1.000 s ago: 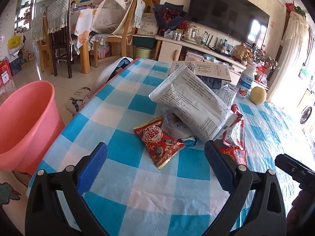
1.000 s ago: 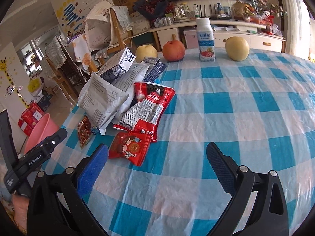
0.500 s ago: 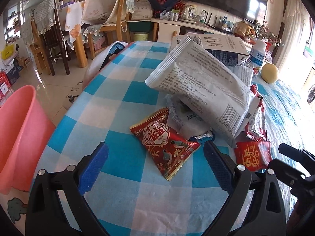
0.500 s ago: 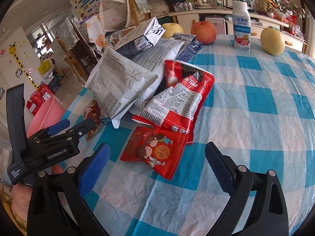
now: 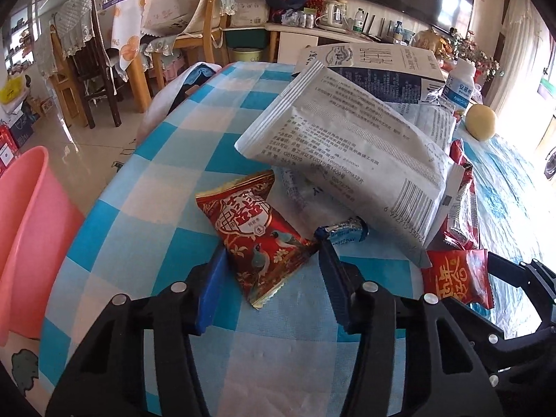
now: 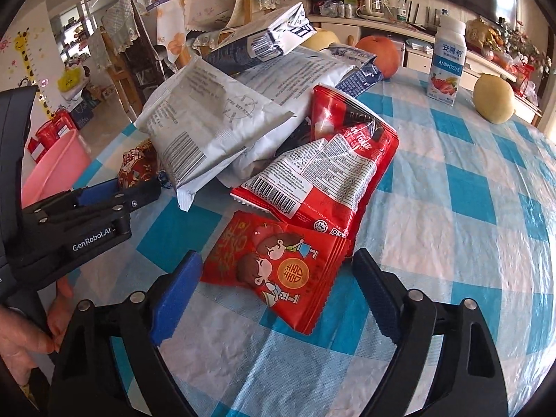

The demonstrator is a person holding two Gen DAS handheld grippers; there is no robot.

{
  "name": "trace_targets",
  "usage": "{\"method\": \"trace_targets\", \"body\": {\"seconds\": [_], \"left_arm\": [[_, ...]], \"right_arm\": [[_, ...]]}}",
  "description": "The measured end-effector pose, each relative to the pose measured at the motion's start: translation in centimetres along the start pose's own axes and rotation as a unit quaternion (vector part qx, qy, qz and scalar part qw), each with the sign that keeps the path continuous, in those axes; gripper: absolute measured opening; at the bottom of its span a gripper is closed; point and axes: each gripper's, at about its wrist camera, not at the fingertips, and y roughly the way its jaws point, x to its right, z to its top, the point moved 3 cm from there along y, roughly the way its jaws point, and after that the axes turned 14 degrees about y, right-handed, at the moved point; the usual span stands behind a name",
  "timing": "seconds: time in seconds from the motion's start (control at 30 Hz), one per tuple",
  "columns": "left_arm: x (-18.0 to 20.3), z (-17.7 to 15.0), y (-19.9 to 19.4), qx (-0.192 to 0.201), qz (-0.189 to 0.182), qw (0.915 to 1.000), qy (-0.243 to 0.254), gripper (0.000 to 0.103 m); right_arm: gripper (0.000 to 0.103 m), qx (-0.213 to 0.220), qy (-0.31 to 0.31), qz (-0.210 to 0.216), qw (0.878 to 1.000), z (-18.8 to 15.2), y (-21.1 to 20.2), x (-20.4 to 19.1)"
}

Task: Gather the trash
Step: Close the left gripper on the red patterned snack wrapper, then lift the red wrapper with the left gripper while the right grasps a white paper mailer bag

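A dark red snack wrapper with birds [image 5: 260, 236] lies flat on the blue-checked tablecloth [image 5: 146, 208]. My left gripper [image 5: 272, 264] straddles it and its jaws are closing, the blue pads at the wrapper's edges without creasing it. A bright red wrapper with cartoon children [image 6: 278, 260] lies between the jaws of my right gripper [image 6: 278, 260], which are closing slowly and stand clear of it. Behind both lie a white bag [image 5: 347, 146], a large red bag [image 6: 330, 170] and a small blue candy wrapper [image 5: 344, 232].
A pink bin [image 5: 24, 243] stands on the floor off the table's left edge. A milk carton [image 5: 375, 66] lies at the back of the pile. A yogurt bottle [image 6: 446, 59], a pear [image 6: 493, 99] and an orange fruit [image 6: 378, 55] stand beyond it.
Both grippers came forward and down onto the wrappers. The left jaws narrowed a lot around the bird wrapper. The right jaws narrowed a little around the cartoon wrapper.
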Motion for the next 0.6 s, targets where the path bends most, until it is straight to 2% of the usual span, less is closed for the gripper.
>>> {"method": "trace_targets", "body": {"seconds": [0.13,0.37,0.6], "left_arm": [[-0.6,-0.1,-0.3,0.005,-0.006,0.9998,-0.018,0.044],[-1.8,-0.2,-0.5,0.013,-0.023,0.9984,-0.050,0.033],[-3.3,-0.6,-0.9,0.012,-0.021,0.9966,-0.079,0.031]], "right_arm": [[0.088,0.019,0.024,0.007,1.000,1.0,-1.1,1.0],[0.089,0.030,0.035,0.056,0.997,2.7,-2.1,0.9],[0.093,0.041,-0.050,0.065,0.996,5.0,-1.0,-3.4]]}}
